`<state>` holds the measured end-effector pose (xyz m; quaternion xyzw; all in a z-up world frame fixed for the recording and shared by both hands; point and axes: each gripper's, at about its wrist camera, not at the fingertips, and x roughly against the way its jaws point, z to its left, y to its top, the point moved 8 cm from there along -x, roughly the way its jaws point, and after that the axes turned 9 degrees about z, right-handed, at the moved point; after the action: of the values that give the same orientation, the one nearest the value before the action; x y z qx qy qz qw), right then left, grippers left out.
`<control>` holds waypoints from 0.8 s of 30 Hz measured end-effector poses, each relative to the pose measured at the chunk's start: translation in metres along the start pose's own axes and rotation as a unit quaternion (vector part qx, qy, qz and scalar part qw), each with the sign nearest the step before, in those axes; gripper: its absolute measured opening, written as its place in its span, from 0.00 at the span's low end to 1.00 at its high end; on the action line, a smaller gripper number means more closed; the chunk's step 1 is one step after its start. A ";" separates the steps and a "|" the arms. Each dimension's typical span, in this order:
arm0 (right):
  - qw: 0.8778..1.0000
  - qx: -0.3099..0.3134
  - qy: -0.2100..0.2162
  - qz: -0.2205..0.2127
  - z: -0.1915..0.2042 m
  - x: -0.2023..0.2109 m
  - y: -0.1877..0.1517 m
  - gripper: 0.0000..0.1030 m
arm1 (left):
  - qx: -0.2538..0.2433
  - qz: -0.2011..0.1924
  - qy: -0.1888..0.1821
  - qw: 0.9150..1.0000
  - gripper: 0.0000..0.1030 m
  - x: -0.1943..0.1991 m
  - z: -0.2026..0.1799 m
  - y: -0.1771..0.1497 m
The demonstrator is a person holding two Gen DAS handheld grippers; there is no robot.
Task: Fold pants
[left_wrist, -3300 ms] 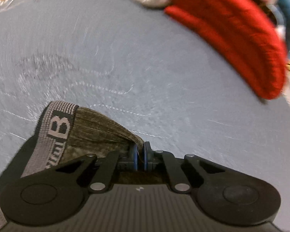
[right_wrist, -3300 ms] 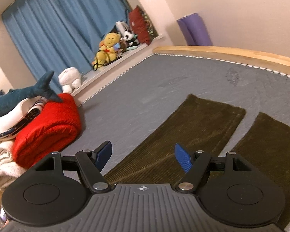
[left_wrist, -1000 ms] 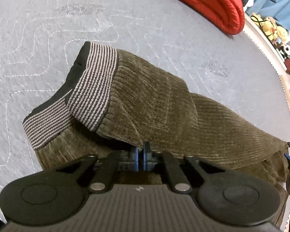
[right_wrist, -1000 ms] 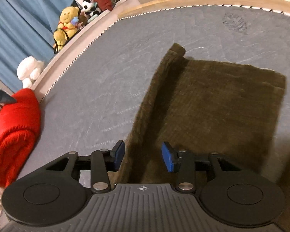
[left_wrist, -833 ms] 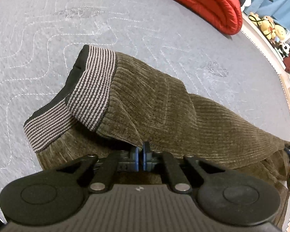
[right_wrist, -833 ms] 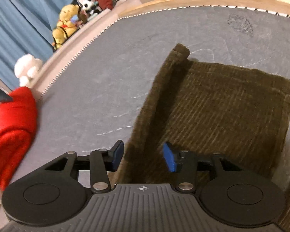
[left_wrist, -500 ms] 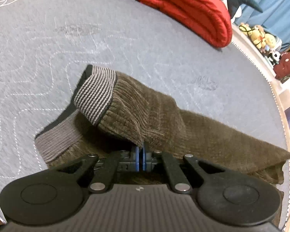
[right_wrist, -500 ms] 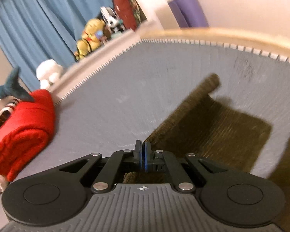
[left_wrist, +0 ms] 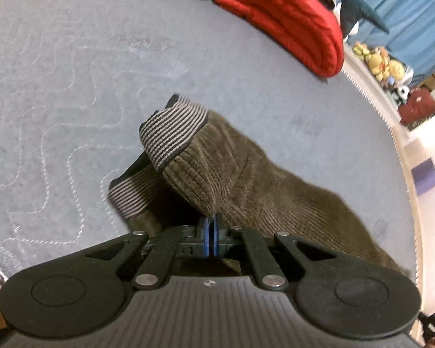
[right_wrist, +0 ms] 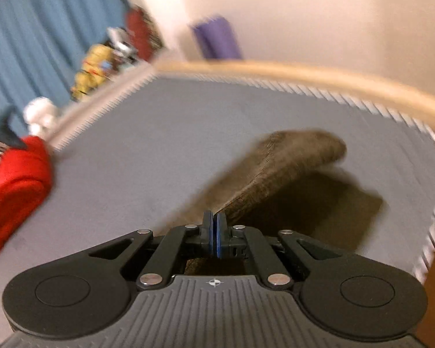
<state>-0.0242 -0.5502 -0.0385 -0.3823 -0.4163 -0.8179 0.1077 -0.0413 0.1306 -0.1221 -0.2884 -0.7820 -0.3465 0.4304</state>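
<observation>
With both the left gripper (left_wrist: 211,236) and the right gripper (right_wrist: 214,237) clenched on the pants (left_wrist: 246,179), we feared the blurred, lifted leg, seemingly near the mattress (right_wrist: 159,150) corner, might slip.

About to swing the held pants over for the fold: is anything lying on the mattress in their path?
Nothing visible does. The grey mattress around the pants lies bare. The red blanket sits apart at the far edge. Both the left claw and right claw grip the fabric.
</observation>
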 end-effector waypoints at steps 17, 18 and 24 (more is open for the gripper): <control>0.985 -0.161 0.023 0.060 -0.112 -0.080 -0.005 0.47 | -0.138 -0.034 0.031 0.989 0.42 -0.007 -0.068 -0.009; 0.984 -0.167 0.027 0.063 -0.113 -0.085 -0.004 0.47 | -0.164 -0.015 0.014 0.986 0.43 -0.015 -0.081 -0.016; 0.983 -0.181 0.013 0.023 -0.130 -0.088 0.017 0.09 | -0.296 0.024 0.011 0.955 0.43 -0.050 -0.133 -0.057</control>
<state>-0.0254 -0.6725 -0.1377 -0.3939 -0.2513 -0.8820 0.0611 0.0022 -0.0163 -0.1309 -0.4176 -0.6327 -0.5552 0.3420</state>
